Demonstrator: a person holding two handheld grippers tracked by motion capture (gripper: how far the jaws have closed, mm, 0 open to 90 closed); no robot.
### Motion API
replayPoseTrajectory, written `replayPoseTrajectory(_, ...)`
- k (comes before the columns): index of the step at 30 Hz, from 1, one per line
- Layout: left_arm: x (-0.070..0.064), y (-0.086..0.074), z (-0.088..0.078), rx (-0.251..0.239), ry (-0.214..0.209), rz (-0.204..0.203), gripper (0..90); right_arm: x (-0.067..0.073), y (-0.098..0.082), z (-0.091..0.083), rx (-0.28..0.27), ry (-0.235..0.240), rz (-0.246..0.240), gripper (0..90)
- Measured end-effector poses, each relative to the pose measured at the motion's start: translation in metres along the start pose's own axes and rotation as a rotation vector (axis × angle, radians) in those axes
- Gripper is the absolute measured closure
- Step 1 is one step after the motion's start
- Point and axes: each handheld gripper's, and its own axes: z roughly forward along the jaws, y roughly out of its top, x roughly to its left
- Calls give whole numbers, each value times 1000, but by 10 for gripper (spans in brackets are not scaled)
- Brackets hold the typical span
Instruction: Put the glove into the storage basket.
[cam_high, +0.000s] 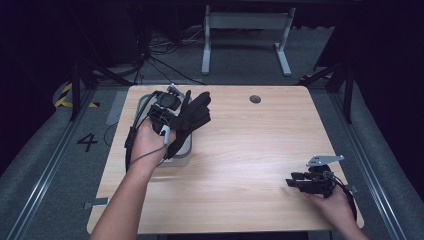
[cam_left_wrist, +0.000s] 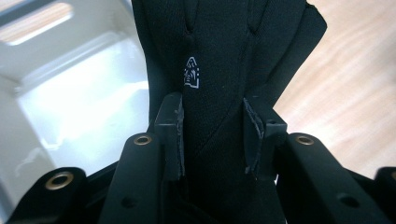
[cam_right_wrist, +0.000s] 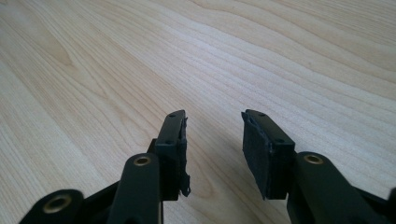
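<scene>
In the high view, the left tool sits over the far left part of the wooden table, gripped by the person's left hand, and it pinches a black glove whose fingers spread up and to the right, away from the hand. The glove hangs above the right edge of a pale grey tray that lies on the table under the hand; whether the glove touches the tray cannot be told from here. A cable runs from the tool back along the left forearm. Near the right front corner, well apart from the glove, the right hand holds the right tool low over the wood, its jaws pointing left and a grey three-cornered plate on top of it. A small round hole marks the far side of the table. In the left gripper view, the left tool has its two black jaws pressed against the sides of the black glove, which rises between them and bears a small white logo just above the left jaw. The pale tray lies behind at the left, and bare table at the right. In the right gripper view, the right tool stands with its jaws spread, a clear gap between the pads, with only the light wood grain of the table beyond them.
</scene>
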Motion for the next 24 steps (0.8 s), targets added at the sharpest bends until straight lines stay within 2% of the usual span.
replayPoseTrajectory(2,9,1,3,3,27,-36,634,0,-1,0,-3,-1,2,601)
replayPoseTrajectory(8,24,3,9,-31,74,-134,635,0,-2,-1,0,-2,8,601)
replayPoseTrajectory(14,38,4,23,-4,119,-185,635,0,-2,-1,3,-2,6,601)
replayPoseTrajectory(20,52,3,35,3,119,-229,634,1,-2,0,6,4,2,600)
replayPoseTrajectory(21,58,3,42,18,108,-252,633,1,-2,0,6,4,1,600)
replayPoseTrajectory(24,62,1,51,31,74,-277,631,1,-3,-1,4,6,3,598)
